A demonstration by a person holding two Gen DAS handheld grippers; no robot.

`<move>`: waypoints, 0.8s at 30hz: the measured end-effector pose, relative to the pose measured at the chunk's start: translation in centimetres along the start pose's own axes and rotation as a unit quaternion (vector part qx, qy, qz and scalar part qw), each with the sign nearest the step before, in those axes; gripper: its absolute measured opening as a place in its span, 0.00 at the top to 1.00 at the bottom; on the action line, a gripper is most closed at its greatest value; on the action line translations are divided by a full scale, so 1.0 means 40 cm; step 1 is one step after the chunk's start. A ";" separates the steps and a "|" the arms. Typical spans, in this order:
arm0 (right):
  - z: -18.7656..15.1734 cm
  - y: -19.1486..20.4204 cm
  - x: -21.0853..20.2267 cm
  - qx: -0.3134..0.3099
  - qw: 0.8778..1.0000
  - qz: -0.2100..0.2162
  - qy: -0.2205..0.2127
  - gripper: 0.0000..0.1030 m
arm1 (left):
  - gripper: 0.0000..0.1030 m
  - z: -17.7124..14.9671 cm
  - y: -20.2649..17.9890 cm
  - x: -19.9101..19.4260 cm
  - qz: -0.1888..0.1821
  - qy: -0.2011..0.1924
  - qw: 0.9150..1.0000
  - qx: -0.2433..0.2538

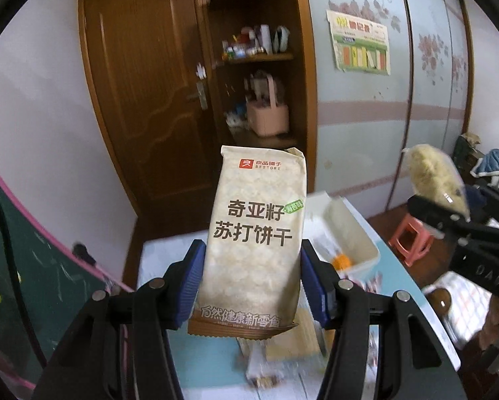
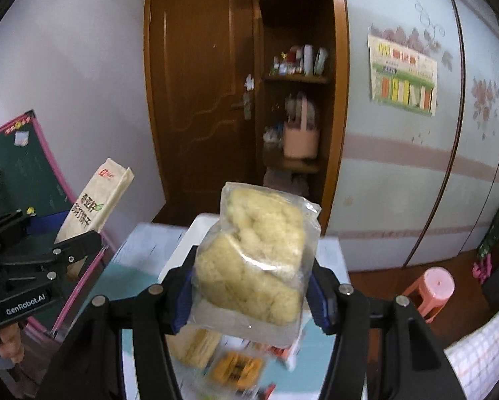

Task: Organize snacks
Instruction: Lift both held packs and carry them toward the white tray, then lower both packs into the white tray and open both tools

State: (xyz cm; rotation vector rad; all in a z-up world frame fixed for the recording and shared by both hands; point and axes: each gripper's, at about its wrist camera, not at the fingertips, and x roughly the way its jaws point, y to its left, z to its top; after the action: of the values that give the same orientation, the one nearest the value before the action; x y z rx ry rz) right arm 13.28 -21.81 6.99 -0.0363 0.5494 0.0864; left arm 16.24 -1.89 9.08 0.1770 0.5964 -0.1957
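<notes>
The left gripper [image 1: 253, 266] is clamped on a beige cracker packet [image 1: 254, 233], its blue pads pressing the packet's two long edges while the pack stands upright, raised above the table [image 1: 156, 250]. The right gripper [image 2: 253, 290] grips a clear bag of pale yellow puffed snacks [image 2: 253, 256] in the same way — pads against both sides, the bag tilted slightly and lifted clear of the tabletop. Below and behind the cracker packet sits a white bin [image 1: 359, 233] with something orange inside; more snack packs [image 2: 236, 366] lie blurred on the table beneath the right gripper. From the right wrist view the left gripper and its packet appear off to the left, well apart from the bag. A wooden door [image 1: 142, 100], a corner shelf [image 1: 259, 56] and a pink stool [image 2: 433, 286] stand beyond
</notes>
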 end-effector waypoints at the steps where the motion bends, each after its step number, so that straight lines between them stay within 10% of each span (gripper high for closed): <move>1: 0.024 -0.006 0.006 -0.002 1.000 -0.004 -0.005 0.45 | 0.47 0.029 -0.001 0.007 0.005 -0.006 1.000 0.002; 11: 0.188 -0.078 0.157 0.020 0.999 -0.029 -0.004 0.45 | 0.47 0.161 0.012 0.185 0.020 -0.004 1.000 0.001; 21: 0.139 -0.111 0.407 0.044 0.995 -0.033 0.086 0.44 | 0.48 0.140 -0.022 0.484 -0.011 0.076 0.997 -0.001; 24: 0.106 -0.115 0.481 0.046 0.991 -0.031 0.119 0.44 | 0.63 0.125 -0.026 0.569 -0.022 0.106 0.994 -0.009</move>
State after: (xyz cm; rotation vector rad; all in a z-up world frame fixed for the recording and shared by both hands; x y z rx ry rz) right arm 32.24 -24.76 0.59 0.0271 0.7892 -0.0048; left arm 37.13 -7.01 0.01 0.1684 0.8129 -0.2164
